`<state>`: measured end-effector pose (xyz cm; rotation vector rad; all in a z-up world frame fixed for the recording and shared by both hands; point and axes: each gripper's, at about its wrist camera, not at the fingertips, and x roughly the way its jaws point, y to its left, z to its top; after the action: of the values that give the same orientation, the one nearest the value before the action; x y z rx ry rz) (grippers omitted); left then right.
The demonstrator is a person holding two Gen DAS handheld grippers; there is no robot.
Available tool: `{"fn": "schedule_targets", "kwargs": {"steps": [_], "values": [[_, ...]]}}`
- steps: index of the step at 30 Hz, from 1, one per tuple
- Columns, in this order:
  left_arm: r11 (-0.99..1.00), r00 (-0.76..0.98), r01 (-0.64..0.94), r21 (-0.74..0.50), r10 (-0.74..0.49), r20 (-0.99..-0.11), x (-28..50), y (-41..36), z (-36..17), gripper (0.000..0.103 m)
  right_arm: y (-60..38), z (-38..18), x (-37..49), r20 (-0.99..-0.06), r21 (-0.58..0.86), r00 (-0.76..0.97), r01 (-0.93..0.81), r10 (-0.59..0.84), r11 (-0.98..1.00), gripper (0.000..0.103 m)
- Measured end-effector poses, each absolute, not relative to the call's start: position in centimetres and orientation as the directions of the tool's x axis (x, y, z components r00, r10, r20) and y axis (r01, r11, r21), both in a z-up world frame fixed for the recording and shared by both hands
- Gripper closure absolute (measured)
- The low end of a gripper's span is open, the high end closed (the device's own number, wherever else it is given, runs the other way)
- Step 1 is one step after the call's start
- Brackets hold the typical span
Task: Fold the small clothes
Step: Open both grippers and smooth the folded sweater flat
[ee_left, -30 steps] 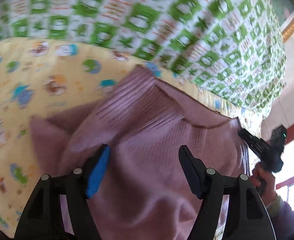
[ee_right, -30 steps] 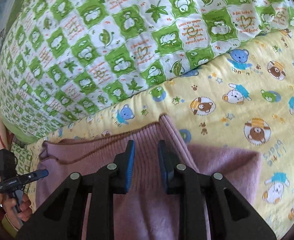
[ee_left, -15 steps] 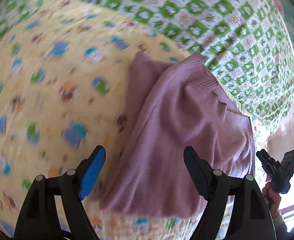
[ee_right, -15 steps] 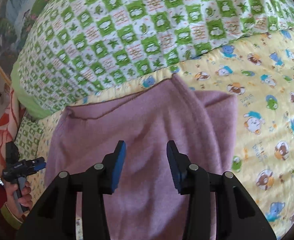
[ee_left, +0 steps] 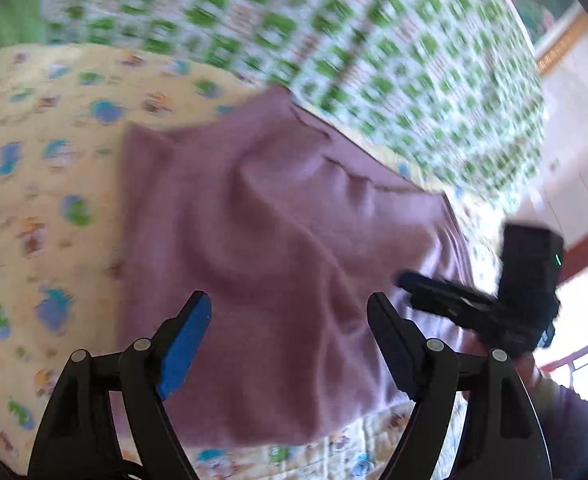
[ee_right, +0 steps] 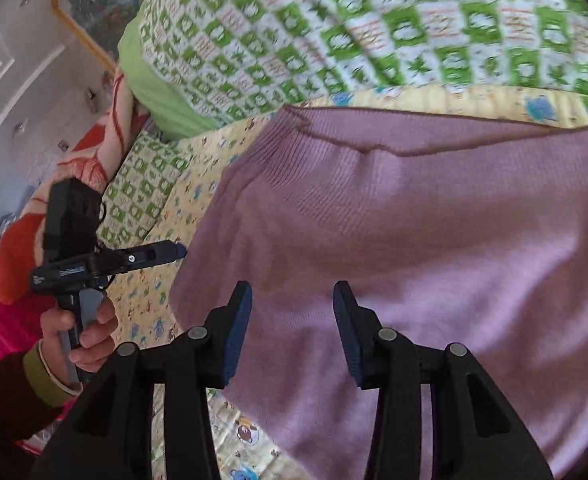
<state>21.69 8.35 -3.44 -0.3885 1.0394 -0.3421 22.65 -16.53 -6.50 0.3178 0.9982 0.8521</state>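
Observation:
A mauve knit sweater (ee_left: 262,232) lies folded on a yellow cartoon-print quilt (ee_left: 34,200); it also shows in the right wrist view (ee_right: 413,240), ribbed hem toward the far side. My left gripper (ee_left: 290,336) is open and empty, above the sweater's near part. My right gripper (ee_right: 292,320) is open and empty, above the sweater's near left edge. The right gripper also shows in the left wrist view (ee_left: 409,282), at the sweater's right edge. The left gripper shows in the right wrist view (ee_right: 174,250), just left of the sweater.
A green and white checked blanket (ee_right: 373,28) is piled behind the sweater and also shows in the left wrist view (ee_left: 373,40). A red and orange patterned cloth (ee_right: 22,248) lies at the left, by a white wall. The quilt (ee_right: 198,152) surrounds the sweater.
My right gripper let go of the sweater's fold, opened and drew back. My left gripper swung around above the sweater, staying open. Both hands came closer to each other.

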Motion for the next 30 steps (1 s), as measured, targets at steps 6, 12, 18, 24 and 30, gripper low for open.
{"fn": "schedule_targets", "kwargs": {"steps": [6, 12, 18, 24, 30], "values": [[0.922, 0.421, 0.006, -0.386, -0.353, -0.835, 22.7, 9.2, -7.5, 0.023, -14.7, -8.8, 26.9, -0.671, 0.57, 0.228, -0.449, 0.705, 0.688, 0.059], [0.928, 0.469, -0.089, -0.362, -0.282, -0.837, 22.0, 12.4, -8.0, 0.025, -17.1, -8.9, 32.2, -0.722, 0.425, 0.454, -0.305, 0.522, 0.853, 0.061], [0.884, 0.541, -0.139, -0.446, -0.309, -0.782, 21.6, 14.4, -5.2, 0.025, -18.8, -7.4, 33.2, -0.677, 0.46, 0.548, -0.208, 0.492, 0.863, 0.059], [0.897, 0.529, 0.049, -0.438, -0.396, -0.75, 25.3, 9.4, -2.3, 0.024, -21.7, -4.9, 28.9, -0.626, 0.494, 0.578, -0.225, 0.523, 0.84, 0.059], [0.971, 0.493, 0.146, -0.19, -0.238, -0.837, 30.5, 2.9, -3.0, 0.024, -25.3, -5.1, 27.6, -0.714, 0.335, 0.596, -0.172, 0.368, 0.926, 0.059]]}}
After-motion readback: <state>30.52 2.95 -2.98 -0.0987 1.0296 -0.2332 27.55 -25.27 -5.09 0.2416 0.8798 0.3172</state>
